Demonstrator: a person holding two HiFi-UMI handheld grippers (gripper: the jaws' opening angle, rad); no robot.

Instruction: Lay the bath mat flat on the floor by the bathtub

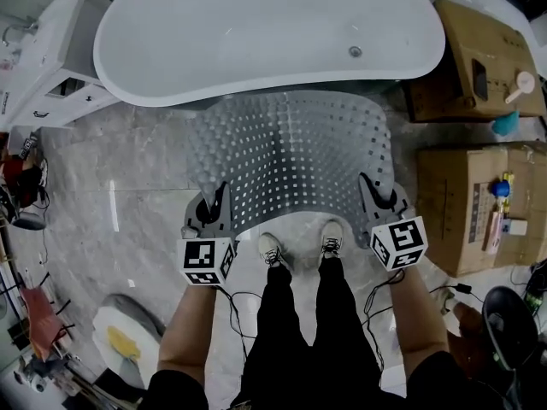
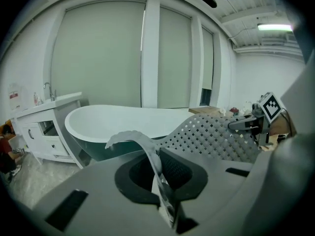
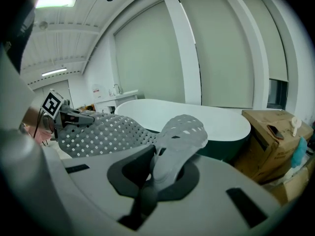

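The jaws of the left gripper (image 1: 214, 210) and right gripper (image 1: 376, 200) each pinch a near corner of the bath mat (image 1: 291, 156). Lower both evenly and keep it taut, with its twelve-o'clock edge against the bathtub (image 1: 256, 32).

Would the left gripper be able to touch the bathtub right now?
Probably not freely: the left gripper is shut on a near corner of the bath mat, which arches up between it and the bathtub.

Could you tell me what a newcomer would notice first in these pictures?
The grey perforated mat is held by its near corners, the left gripper and the right gripper each shut on one, above the marble floor. Just beyond it stands the big white bathtub, with cardboard boxes to its right.
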